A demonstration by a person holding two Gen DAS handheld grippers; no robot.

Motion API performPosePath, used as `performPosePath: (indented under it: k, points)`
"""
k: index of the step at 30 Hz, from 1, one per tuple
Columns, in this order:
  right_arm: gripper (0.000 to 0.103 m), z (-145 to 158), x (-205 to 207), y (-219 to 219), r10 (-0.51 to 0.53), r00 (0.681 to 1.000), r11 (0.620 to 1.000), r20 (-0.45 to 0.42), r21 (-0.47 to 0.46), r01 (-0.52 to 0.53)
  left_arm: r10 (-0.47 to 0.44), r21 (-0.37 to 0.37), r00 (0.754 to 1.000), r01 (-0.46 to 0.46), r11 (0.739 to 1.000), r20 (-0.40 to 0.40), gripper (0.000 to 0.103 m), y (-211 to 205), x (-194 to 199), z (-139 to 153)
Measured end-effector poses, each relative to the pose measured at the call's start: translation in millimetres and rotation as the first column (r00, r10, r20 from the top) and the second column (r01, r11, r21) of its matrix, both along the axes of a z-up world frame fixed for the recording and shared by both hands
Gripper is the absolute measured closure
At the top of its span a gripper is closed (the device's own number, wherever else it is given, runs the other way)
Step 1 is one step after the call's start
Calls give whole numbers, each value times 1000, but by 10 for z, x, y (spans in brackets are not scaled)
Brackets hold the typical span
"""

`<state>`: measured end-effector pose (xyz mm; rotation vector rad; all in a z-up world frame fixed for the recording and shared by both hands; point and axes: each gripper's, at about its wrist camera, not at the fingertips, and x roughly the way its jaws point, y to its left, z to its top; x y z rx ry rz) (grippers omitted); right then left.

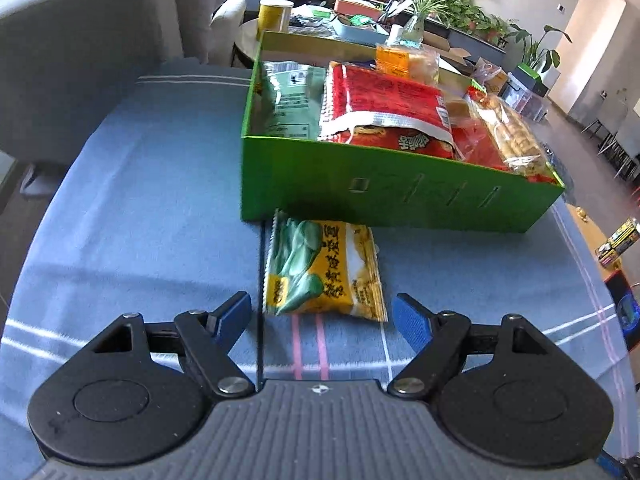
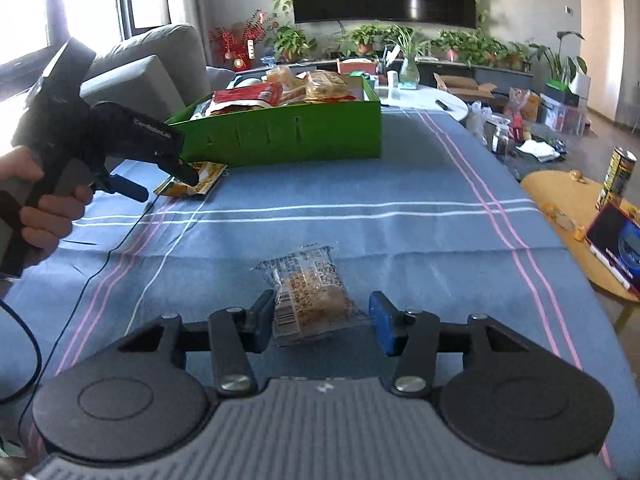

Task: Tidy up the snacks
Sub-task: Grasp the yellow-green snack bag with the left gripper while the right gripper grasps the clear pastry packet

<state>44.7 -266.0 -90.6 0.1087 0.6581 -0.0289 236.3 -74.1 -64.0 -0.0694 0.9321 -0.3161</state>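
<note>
Left wrist view: a green box (image 1: 384, 196) sits on the blue striped tablecloth (image 1: 132, 208), packed with snacks: a pale green packet (image 1: 290, 100) at its 9 o'clock side, a red foil bag (image 1: 384, 108) in the middle, clear-wrapped biscuits (image 1: 516, 136) at 3 o'clock and an orange-labelled bread pack (image 1: 404, 60) at 12 o'clock. A yellow-and-green snack packet (image 1: 324, 272) lies on the cloth, its far end touching the box's near wall. The left gripper (image 1: 322, 316) hangs released, blue pads wide apart at the packet's near end, not pressing it. A thin black cable (image 1: 261, 300) runs along the packet's 9 o'clock edge. A yellow cup (image 1: 274, 14) stands beyond the box.

Right wrist view: the right gripper (image 2: 322, 320) straddles a clear-wrapped pastry (image 2: 310, 300) on the cloth; whether its pads press the wrapper cannot be told. At 10 o'clock, a hand (image 2: 44, 216) holds the other gripper over the yellow packet beside the box. At 3 o'clock stands a round wooden side table (image 2: 560, 200) with a can (image 2: 618, 176).
</note>
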Motion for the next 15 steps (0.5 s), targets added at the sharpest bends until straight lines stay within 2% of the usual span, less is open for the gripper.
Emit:
performPosePath:
  k: [2, 7, 9, 10, 11, 13, 15]
  points:
    - [22, 0, -5, -2, 3, 1000, 1000, 0, 14, -3, 15, 51, 999, -17, 999, 40, 24, -88, 36, -27]
    - [22, -22, 38, 12, 14, 1000, 999, -14, 30, -14, 8, 182, 996, -24, 983, 84, 17, -350, 182, -118]
    - [22, -39, 40, -3, 8, 1000, 998, -14, 55, -7, -25, 175, 993, 4, 985, 114, 26, -434, 152, -119]
    - [22, -40, 39, -6, 8, 1000, 998, -13, 64, -8, -34, 168, 990, 11, 986, 134, 40, -458, 112, -115]
    - [22, -35, 36, -3, 11, 1000, 998, -11, 70, -10, -41, 164, 988, 16, 986, 149, 49, -476, 67, -114]
    - [22, -13, 22, 5, 1, 1000, 998, -2, 66, -1, -55, 163, 980, 24, 986, 190, 60, -499, -44, -112]
    - [22, 13, 9, 8, -4, 1000, 999, 9, 53, 4, -52, 142, 978, 24, 990, 200, 63, -490, -141, -81]
